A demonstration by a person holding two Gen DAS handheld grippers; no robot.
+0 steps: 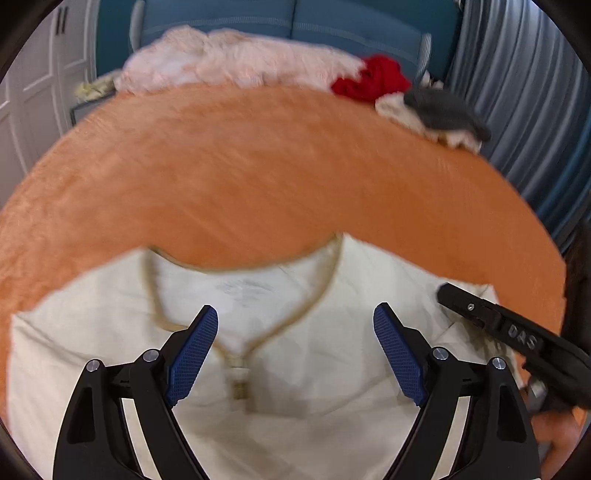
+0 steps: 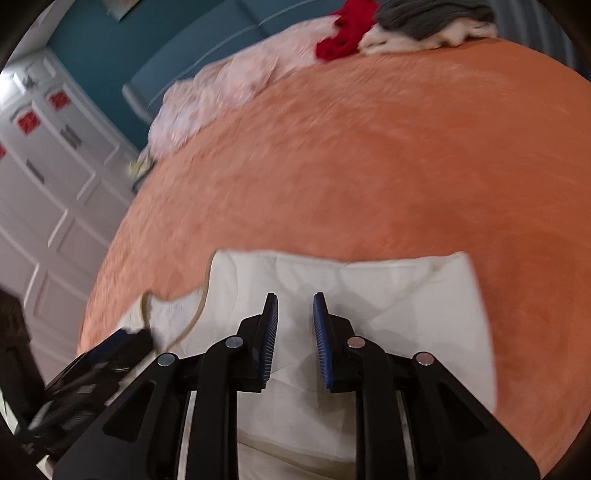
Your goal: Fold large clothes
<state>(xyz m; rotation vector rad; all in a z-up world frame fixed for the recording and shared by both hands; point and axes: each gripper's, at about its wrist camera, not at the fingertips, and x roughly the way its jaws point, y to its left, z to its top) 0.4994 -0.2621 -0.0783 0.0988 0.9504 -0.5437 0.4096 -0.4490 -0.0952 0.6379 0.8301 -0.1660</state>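
Note:
A cream shirt with a tan V-neck collar [image 1: 258, 369] lies flat on the orange bed cover [image 1: 258, 166]. My left gripper [image 1: 295, 314] is wide open and empty, just above the collar. The right gripper's body shows at the right in the left wrist view [image 1: 517, 336], over the shirt's right shoulder. In the right wrist view the shirt's folded right side [image 2: 388, 288] lies under my right gripper [image 2: 295, 302], whose jaws stand slightly apart with nothing between them. The left gripper [image 2: 99, 354] shows blurred at the lower left there.
A pile of clothes lies at the far edge of the bed: pale pink fabric [image 1: 229, 59], a red garment [image 1: 373, 79], grey and white pieces [image 1: 439, 110]. A blue headboard [image 1: 295, 22], white cabinets [image 2: 48, 177] at left and a striped curtain [image 1: 524, 92] at right.

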